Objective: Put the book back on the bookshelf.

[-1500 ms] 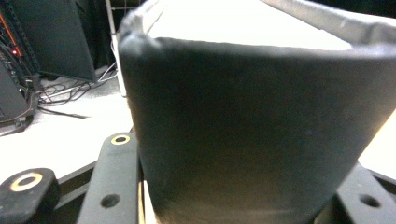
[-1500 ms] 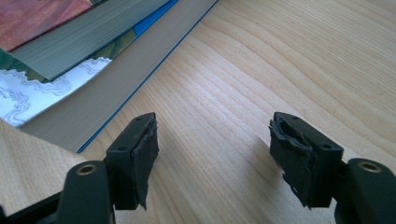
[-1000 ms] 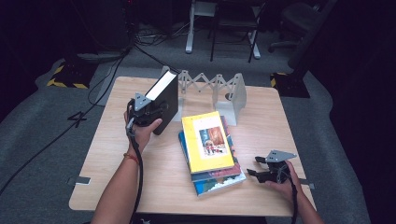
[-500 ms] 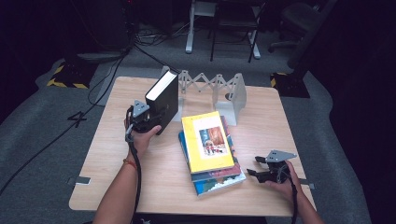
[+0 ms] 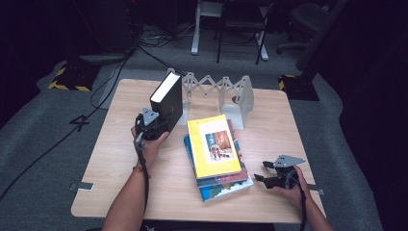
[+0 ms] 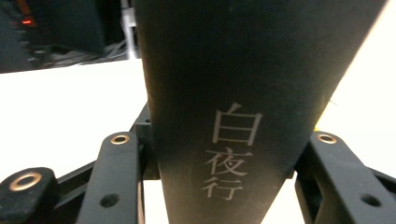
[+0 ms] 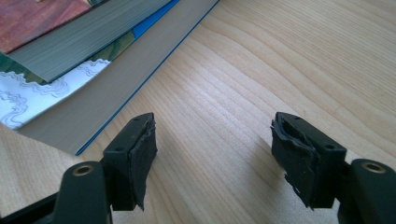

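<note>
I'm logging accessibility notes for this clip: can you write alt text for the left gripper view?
A black book stands clamped between the left gripper's two black jaws, its dark spine facing the camera with pale characters printed down it. Behind it lies a bright, washed-out table, with dark equipment in the far background.

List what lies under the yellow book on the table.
The yellow book tops a stack: a grey-edged book directly beneath, then a blue-edged book on the table. Their covers are mostly hidden; any further books between them can't be told.
</note>
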Demonstrator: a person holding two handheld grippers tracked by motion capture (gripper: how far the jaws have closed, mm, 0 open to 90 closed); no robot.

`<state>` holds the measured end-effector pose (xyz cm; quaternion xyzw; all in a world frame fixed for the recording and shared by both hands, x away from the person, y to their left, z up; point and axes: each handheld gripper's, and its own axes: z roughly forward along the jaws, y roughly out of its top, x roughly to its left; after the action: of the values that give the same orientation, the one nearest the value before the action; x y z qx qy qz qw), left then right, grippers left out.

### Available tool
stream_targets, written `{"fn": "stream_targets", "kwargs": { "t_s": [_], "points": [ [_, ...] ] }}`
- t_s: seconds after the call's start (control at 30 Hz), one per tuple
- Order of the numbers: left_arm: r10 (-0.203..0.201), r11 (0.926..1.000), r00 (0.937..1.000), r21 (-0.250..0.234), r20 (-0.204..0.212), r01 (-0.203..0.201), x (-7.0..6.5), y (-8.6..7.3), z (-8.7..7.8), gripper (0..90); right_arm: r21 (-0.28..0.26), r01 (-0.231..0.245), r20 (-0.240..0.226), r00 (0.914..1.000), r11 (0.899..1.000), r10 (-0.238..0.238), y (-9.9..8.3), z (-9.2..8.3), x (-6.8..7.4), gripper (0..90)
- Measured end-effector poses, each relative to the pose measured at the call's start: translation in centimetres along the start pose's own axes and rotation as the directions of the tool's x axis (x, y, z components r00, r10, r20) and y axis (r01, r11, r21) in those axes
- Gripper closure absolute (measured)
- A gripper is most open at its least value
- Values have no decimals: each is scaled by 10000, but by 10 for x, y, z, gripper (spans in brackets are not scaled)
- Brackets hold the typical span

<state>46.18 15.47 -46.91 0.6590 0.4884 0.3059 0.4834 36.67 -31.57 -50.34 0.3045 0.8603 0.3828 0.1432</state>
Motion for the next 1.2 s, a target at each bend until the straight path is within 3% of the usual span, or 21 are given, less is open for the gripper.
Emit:
{"fn": "stream_targets", "kwargs": {
  "t_s": [0.13, 0.4, 0.73, 0.97, 1.2],
  "points": [
    [35, 10000, 9998, -4, -217, -35, -5, 2, 5, 518, -16, 0, 13, 10000, 10000, 0, 0, 0, 0, 314],
    [-292, 9995, 9963, -117, -813, 284, -12, 6, 16, 519, -27, 12, -1, 10000, 10000, -12, 0, 0, 0, 313],
    [-519, 9986, 9930, -141, -1062, 507, -14, 12, 29, 518, -27, 15, -33, 10000, 10000, -16, 0, 0, 0, 313],
    [-454, 9989, 9909, -152, -1267, 438, -20, 12, 34, 513, -23, 23, -41, 10000, 10000, -23, 0, 0, 0, 313],
    [-578, 9983, 9923, -80, -1094, 573, -19, 14, 30, 494, -31, 25, -52, 10000, 10000, -26, 0, 0, 0, 314]
  ]
}}
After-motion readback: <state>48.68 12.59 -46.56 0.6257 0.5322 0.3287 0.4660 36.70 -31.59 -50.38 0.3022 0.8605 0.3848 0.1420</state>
